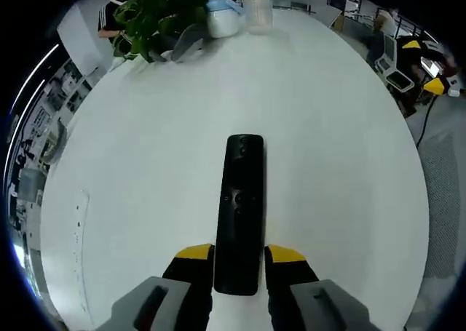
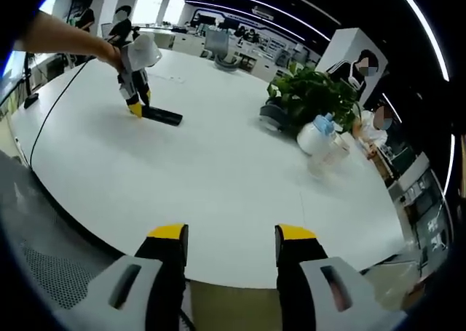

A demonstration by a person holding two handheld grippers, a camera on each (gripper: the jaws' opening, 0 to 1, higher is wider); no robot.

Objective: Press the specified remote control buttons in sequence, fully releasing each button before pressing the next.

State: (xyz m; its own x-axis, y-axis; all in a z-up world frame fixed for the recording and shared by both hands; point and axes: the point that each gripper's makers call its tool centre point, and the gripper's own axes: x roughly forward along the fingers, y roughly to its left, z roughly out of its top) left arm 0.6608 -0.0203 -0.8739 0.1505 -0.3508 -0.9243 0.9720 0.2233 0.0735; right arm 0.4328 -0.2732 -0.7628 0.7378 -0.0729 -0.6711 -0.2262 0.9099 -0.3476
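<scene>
Remote [image 1: 239, 213] flat on table [image 1: 328, 127], near end clamped between jaws of left hand-held gripper [image 1: 239, 257]. Right hand-held gripper [image 2: 228, 238] parted, empty, well apart at table edge. Risk: loose clamp lets remote skid or pivot under press; off-centre tip hits neighbouring button.

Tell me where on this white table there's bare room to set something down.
The table is bare on both sides of the remote, which the left gripper clamps, and across the stretch beyond it. The right gripper hangs open over the bare near edge. It is crowded at the far end: plant, white containers.
</scene>
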